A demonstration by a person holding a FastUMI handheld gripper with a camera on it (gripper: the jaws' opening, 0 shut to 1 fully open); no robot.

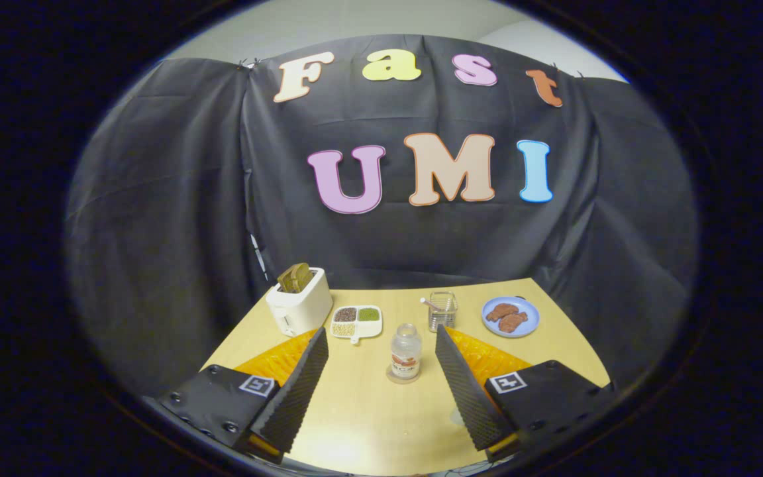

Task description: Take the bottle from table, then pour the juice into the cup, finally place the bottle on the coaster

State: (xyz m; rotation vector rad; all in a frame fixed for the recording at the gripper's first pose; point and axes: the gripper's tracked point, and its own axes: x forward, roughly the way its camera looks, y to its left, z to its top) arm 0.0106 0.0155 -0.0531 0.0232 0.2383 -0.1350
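Fingers: both fingers [381, 371] stood wide apart and held nothing when I looked through the gripper view; their ribbed black pads [299, 391] flanked a bare strip of tabletop [368, 417].
Bottle: the bottle [406, 352] stood upright just ahead of the fingers, roughly centred in the gap between them, clear-bodied with a reddish label band. I touched it with neither finger.
Coaster: a thin round disc, which I took for the coaster [403, 379], showed under the bottle's base, so the bottle looked to be resting on it.
Cup: the glass cup [442, 311] stood beyond the bottle, slightly toward the right finger, with a light stick-like thing leaning in it. I could not tell whether it held any juice.
Other things: a white toaster [299, 308] with bread in its slot stood beyond the left finger, a small divided dish [356, 321] of grains sat beside it, and a blue plate [510, 317] with brown pieces lay beyond the right finger.
Progress: I judged from this one moment that either nothing had begun or the bottle was already set down; I could not say which.
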